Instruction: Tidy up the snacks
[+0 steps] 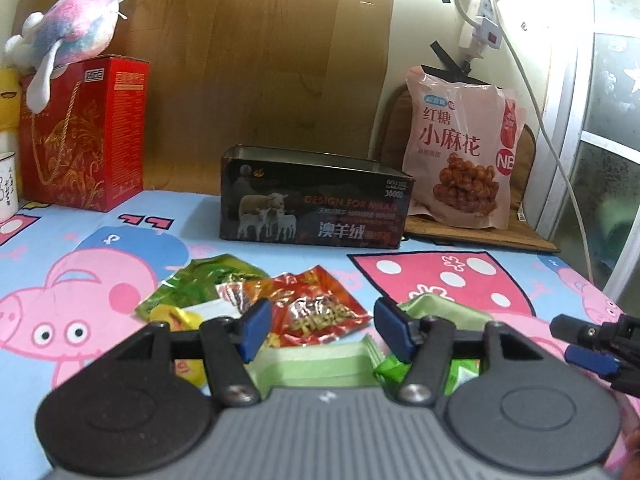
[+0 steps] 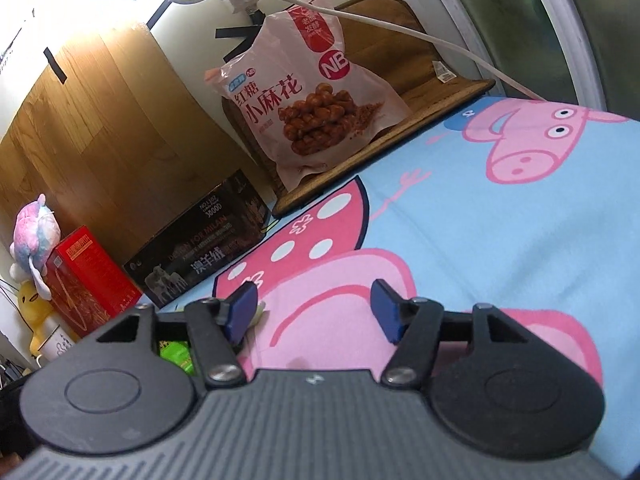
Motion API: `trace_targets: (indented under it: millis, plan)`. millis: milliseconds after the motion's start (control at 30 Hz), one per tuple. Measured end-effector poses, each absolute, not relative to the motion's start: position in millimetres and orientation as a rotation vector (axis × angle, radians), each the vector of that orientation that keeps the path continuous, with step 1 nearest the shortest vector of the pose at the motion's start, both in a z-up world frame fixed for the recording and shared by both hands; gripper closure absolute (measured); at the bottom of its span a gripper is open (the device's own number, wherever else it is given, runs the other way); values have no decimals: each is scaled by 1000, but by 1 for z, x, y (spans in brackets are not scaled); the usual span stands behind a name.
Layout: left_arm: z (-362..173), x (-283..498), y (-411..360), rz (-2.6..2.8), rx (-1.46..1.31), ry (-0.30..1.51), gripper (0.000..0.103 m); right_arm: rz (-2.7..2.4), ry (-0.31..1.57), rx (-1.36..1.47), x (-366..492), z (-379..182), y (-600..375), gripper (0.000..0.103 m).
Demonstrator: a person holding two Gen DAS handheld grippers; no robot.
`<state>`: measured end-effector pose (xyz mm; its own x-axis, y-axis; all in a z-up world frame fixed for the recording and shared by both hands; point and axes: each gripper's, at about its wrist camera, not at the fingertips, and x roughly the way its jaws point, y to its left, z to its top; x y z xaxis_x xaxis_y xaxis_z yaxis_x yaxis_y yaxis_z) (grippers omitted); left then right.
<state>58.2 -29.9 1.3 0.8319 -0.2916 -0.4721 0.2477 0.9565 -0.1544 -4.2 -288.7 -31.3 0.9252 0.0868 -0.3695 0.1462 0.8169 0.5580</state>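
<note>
- Red cardboard gift box with gold print [image 1: 82, 134] stands at the far left on the cartoon-pig bedsheet [image 1: 460, 276]; a pink-and-blue plush toy [image 1: 68, 20] lies on top of it.
- Crinkled green foil snack packet [image 1: 188, 288] lies on the sheet, touching a red-orange foil snack packet [image 1: 316, 304] beside it.
- Left gripper [image 1: 322, 332]: blue-padded jaws spread apart, holding nothing, poised over the two foil packets and a pale green packet [image 1: 320, 368].
- Open-topped black tin box printed with sheep [image 1: 316, 200] sits behind the packets.
- Large pink bag of twisted dough snacks [image 1: 460, 152] leans upright at the back right.
- Right gripper [image 2: 312, 312]: jaws apart, empty, over bare sheet.
</note>
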Motion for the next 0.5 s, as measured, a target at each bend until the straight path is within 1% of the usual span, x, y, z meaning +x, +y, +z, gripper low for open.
trace_targets:
  millis: [500]
  plan:
    - [2,53,-28,-294,-83,505,43,-45,400,584,-7,-30,-288,38]
